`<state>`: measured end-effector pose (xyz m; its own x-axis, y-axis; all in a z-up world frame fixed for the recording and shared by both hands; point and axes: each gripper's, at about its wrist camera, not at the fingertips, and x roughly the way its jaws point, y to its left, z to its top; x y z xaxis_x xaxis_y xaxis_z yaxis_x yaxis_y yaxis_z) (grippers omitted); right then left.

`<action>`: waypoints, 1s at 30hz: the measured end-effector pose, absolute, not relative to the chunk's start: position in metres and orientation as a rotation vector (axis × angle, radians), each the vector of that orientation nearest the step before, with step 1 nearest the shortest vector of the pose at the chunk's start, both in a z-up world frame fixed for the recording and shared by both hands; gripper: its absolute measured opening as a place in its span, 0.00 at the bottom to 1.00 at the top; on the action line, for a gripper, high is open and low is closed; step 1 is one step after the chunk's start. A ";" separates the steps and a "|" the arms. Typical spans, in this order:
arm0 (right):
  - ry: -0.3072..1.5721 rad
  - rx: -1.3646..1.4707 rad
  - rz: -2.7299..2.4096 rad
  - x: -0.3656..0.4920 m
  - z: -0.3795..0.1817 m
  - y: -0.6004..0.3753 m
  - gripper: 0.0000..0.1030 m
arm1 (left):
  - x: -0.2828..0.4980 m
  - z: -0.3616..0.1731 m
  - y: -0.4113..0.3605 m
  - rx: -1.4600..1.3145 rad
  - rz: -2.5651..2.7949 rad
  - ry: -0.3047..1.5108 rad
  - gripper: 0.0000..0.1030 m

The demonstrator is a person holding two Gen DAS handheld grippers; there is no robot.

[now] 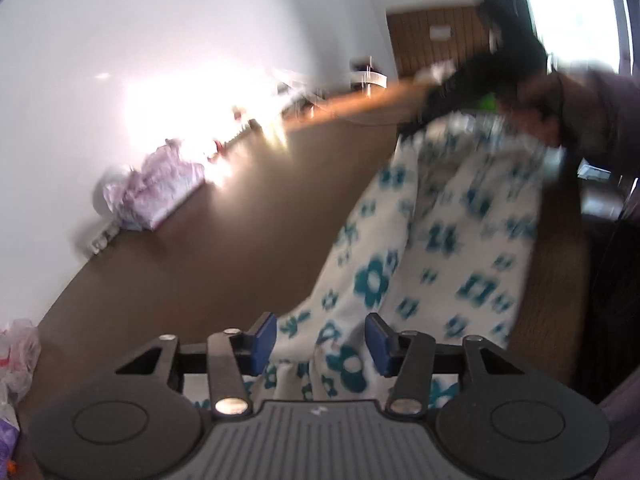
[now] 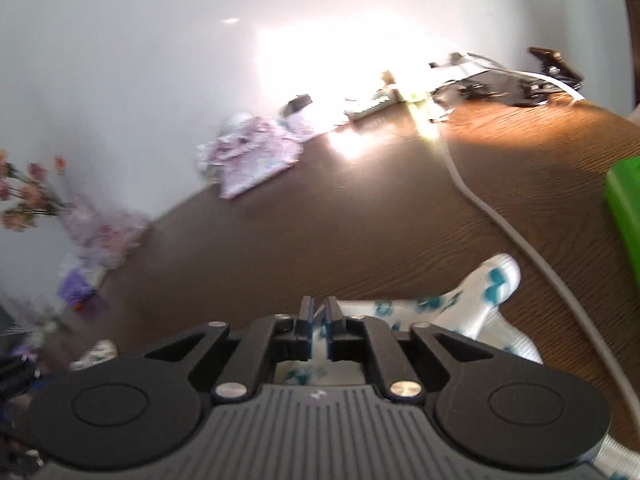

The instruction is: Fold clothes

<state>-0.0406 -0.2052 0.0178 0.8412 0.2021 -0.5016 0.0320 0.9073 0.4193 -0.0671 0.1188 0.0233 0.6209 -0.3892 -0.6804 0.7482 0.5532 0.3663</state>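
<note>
White floral cloth point(image 1: 420, 240) lies between parted left tongs point(image 1: 320, 340), seemingly unpinched.

bare tabletop point(image 2: 320, 232) ahead, cable point(image 2: 520, 236) rightward

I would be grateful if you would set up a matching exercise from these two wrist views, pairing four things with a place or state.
Things:
1. white garment with teal flowers
2. pale grey cable
3. folded pink garment
4. left gripper

Place or state:
A. by the white wall, at the table's far edge
B. blue pads apart, cloth lying between them
C. runs across the brown wooden table
D. lifted at its far end by the right gripper

Pairs: 1-D, 2-C, 3-A, 4-B
</note>
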 end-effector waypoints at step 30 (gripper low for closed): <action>0.480 -0.391 0.469 -0.118 0.046 -0.172 0.46 | -0.052 0.014 0.128 0.524 -0.552 0.629 0.33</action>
<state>-0.1184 -0.1719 0.0456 0.7863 0.3338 -0.5199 -0.5121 0.8228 -0.2463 -0.0525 0.1277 0.0140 0.6778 -0.3143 -0.6647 0.6181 0.7332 0.2836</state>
